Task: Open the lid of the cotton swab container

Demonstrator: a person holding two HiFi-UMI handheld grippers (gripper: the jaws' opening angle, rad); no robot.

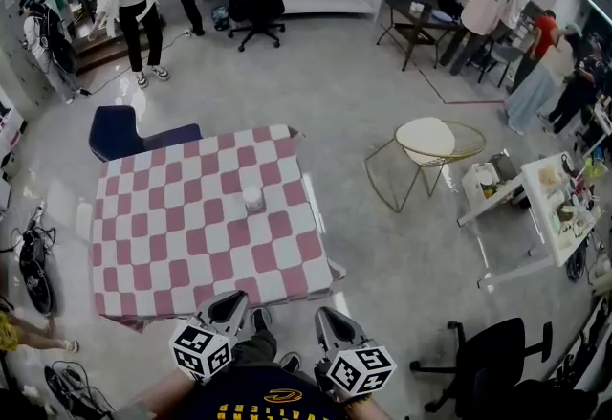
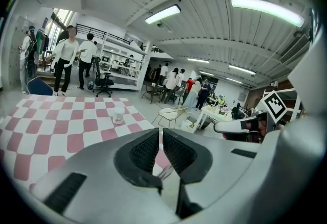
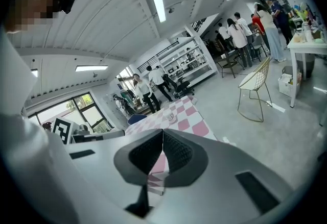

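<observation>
Busy workshop floor, pink-and-white checkered table, cotton swab container near its centre, left gripper at the table's 6 o'clock edge, right gripper off its 5 o'clock corner, both clenched on nothing.

Left gripper: fills the lower foreground; the two ribbed dark pads meet at the tips, with nothing between them.
Table: covered by a pink-and-white checked cloth, stretching away beyond the jaws to the left.
Cotton swab container: small, pale and round, upright on the cloth, lid on, well apart from the jaws.
Right gripper: at the right edge, level, pointing left; its marker cube stands above it.
Wire side table: on the floor past the table's far right corner.
Background: people standing, a black office chair, white shelving, ceiling strip lights.
</observation>
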